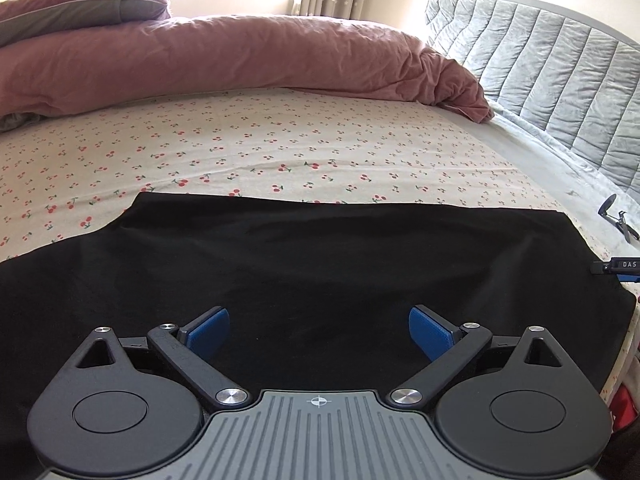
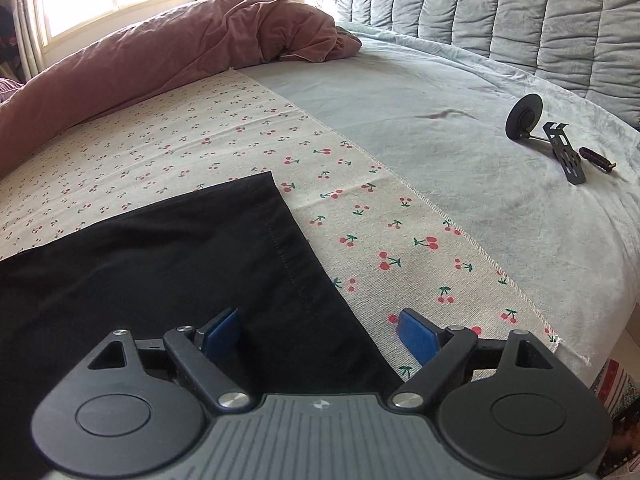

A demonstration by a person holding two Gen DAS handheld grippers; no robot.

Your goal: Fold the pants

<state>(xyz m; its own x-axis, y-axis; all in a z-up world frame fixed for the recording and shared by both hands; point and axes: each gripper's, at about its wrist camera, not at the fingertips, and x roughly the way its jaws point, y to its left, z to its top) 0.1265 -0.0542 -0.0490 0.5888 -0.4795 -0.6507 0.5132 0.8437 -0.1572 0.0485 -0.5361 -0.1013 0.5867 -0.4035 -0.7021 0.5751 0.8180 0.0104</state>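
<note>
Black pants (image 1: 320, 264) lie flat on a cherry-print sheet (image 1: 248, 140) on the bed. In the left wrist view they fill the lower half, and my left gripper (image 1: 318, 334) hovers over the cloth with its blue pads wide apart and nothing between them. In the right wrist view the pants (image 2: 160, 264) show a stitched hem edge running down toward the camera. My right gripper (image 2: 320, 334) stands open astride that edge: its left pad sits over the black cloth, its right pad over the cherry sheet (image 2: 400, 240). Neither gripper holds the cloth.
A pink duvet (image 1: 220, 56) lies bunched along the far side of the bed. A grey quilted headboard (image 2: 500, 12) rises at the right. A small black metal tool with a disc (image 2: 552, 136) lies on the grey sheet (image 2: 460, 128). The bed edge falls away at the lower right.
</note>
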